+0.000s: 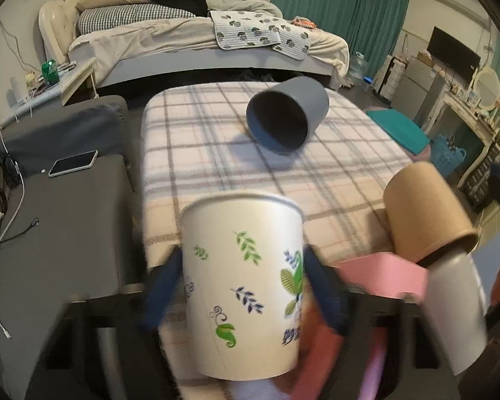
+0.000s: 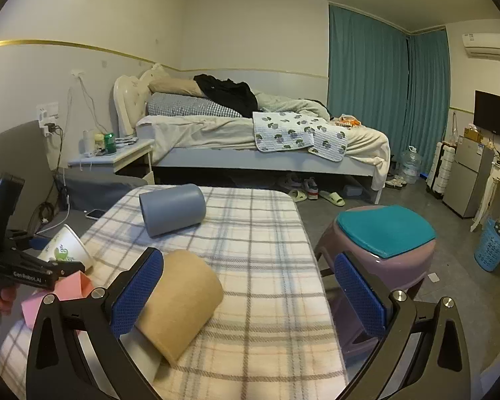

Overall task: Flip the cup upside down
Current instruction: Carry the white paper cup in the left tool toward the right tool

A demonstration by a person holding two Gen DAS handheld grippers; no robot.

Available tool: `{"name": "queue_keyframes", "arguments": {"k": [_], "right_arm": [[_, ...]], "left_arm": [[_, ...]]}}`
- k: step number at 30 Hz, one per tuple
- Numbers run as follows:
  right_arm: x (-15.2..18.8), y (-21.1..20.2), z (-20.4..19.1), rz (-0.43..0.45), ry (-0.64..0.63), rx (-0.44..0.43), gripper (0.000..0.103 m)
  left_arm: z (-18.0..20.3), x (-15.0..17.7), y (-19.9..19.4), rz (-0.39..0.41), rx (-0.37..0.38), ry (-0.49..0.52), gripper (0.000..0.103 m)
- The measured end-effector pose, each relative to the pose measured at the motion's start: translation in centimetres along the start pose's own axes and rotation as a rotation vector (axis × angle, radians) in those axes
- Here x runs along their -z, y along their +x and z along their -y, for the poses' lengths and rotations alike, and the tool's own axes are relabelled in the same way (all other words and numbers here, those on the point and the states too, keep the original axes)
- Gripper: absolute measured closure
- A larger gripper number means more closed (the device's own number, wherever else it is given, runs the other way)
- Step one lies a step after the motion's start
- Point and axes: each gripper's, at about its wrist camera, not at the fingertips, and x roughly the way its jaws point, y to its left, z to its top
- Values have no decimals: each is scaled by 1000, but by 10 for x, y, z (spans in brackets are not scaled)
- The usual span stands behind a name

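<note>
My left gripper (image 1: 243,286) is shut on a white paper cup (image 1: 243,283) with leaf prints, held above the near edge of the plaid-covered table (image 1: 200,153); the cup's wide rim points away and up. It also shows in the right wrist view (image 2: 66,246), held by the left gripper (image 2: 55,263). A grey cup (image 1: 285,116) lies on its side mid-table, mouth toward me; it also shows in the right wrist view (image 2: 171,208). A brown cup (image 2: 180,300) lies on its side, stacked on a white cup, next to my open, empty right gripper (image 2: 250,296).
A pink box (image 1: 383,276) sits at the table's near edge by the brown cup (image 1: 426,213). A phone (image 1: 73,163) lies on a grey seat to the left. A purple stool with a teal cushion (image 2: 383,230) stands right of the table. A bed is behind.
</note>
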Motion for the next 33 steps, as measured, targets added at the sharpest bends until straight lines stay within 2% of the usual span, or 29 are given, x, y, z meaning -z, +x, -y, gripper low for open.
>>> {"name": "queue_keyframes", "arguments": {"k": [2,5,8,13,18,23,28,33], "right_arm": [[1,0,2,-5,9,0,0],[-1,-12,4,58,8,49,0],[-9,-28,0,114,-15,71,0],[-20,-59,-6,141,-51,58,0],[-15,-94,-5,81,-15,0,0],[7,-128,5,-32,76,-63,0],[34,-155,11,-120,87,-61,0],[52,-163,16,-163,101,-61,0]], "left_arm": [[5,-1,-2,9,-30,22,38],[14,-1,-12,34,-70,55,38],[19,-6,-32,67,-89,33,38],[42,-15,-87,126,-99,-23,38],[85,2,-148,181,-103,-43,38],[130,41,-187,205,-106,-44,38],[150,89,-191,177,-74,-108,38],[152,133,-168,113,-91,-185,38]]}}
